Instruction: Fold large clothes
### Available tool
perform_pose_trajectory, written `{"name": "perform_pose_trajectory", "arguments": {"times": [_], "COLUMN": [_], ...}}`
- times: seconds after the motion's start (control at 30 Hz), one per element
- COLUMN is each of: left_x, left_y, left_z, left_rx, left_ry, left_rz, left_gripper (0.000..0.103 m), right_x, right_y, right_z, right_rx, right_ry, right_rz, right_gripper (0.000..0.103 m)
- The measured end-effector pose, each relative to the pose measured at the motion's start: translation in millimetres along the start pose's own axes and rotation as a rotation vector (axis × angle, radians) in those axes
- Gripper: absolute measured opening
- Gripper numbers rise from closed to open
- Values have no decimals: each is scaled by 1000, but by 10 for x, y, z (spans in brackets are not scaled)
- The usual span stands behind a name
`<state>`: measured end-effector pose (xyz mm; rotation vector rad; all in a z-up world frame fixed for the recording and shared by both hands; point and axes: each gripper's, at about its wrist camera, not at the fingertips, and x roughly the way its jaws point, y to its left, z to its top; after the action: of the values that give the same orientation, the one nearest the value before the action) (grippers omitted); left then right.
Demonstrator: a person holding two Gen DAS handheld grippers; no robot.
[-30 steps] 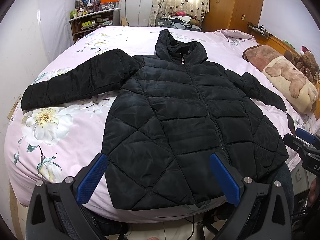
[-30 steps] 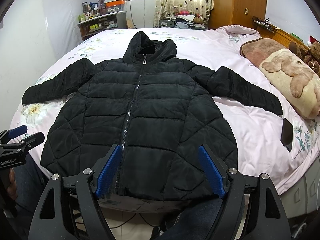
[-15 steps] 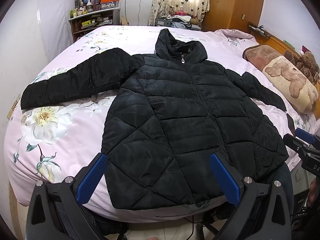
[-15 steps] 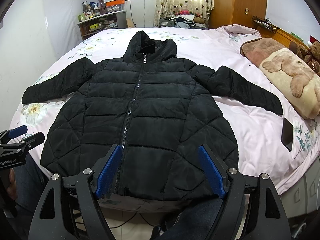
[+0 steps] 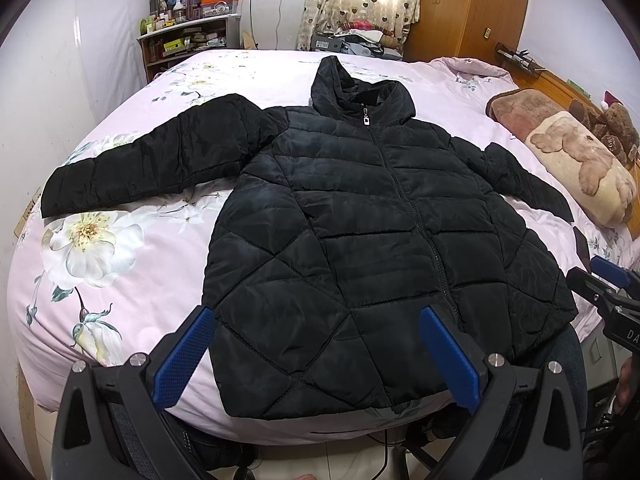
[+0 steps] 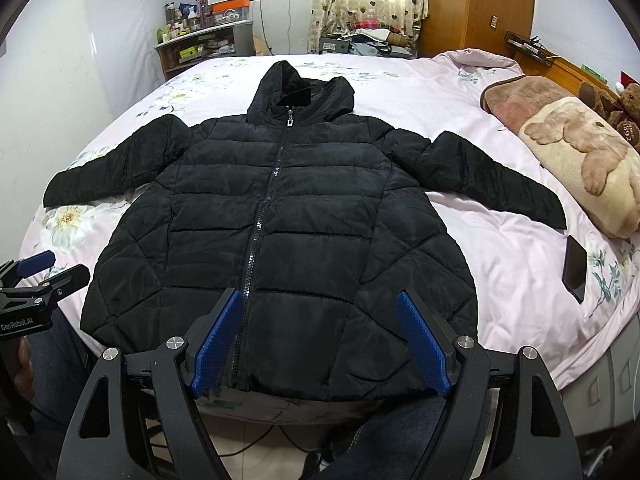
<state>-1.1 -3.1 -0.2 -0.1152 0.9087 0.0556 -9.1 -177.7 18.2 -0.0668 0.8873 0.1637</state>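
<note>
A black quilted hooded jacket (image 5: 360,240) lies flat, zipped, front up on the bed, both sleeves spread out; it also shows in the right wrist view (image 6: 288,220). My left gripper (image 5: 316,348) is open and empty, held over the jacket's hem on its left half. My right gripper (image 6: 320,340) is open and empty over the hem near the zipper. The right gripper shows at the right edge of the left wrist view (image 5: 608,284); the left gripper shows at the left edge of the right wrist view (image 6: 40,272).
The bed (image 5: 120,264) has a pink floral sheet. A rolled bear-print blanket (image 6: 576,160) and teddy bears (image 6: 624,108) lie at the right. A dark phone (image 6: 575,268) lies on the sheet beyond the right sleeve. Shelves (image 5: 188,40) and a wardrobe (image 5: 468,8) stand behind.
</note>
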Motion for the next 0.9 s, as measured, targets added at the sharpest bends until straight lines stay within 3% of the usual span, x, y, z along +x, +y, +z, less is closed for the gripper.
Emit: {"name": "perform_pose_trajectory", "arguments": {"times": [0.47, 0.9], "left_x": [14, 315], "left_y": [2, 177], "left_z": [-58, 51], "left_rx": [-1, -17], "left_ry": [7, 27], "left_rz": [-2, 34], "left_gripper": [103, 103], "right_x": [2, 221], "right_y": [15, 43], "right_z": [3, 64], "right_rx": [-2, -19], "right_ry": [5, 20], "right_rz": [2, 14], "right_gripper": [79, 79]}}
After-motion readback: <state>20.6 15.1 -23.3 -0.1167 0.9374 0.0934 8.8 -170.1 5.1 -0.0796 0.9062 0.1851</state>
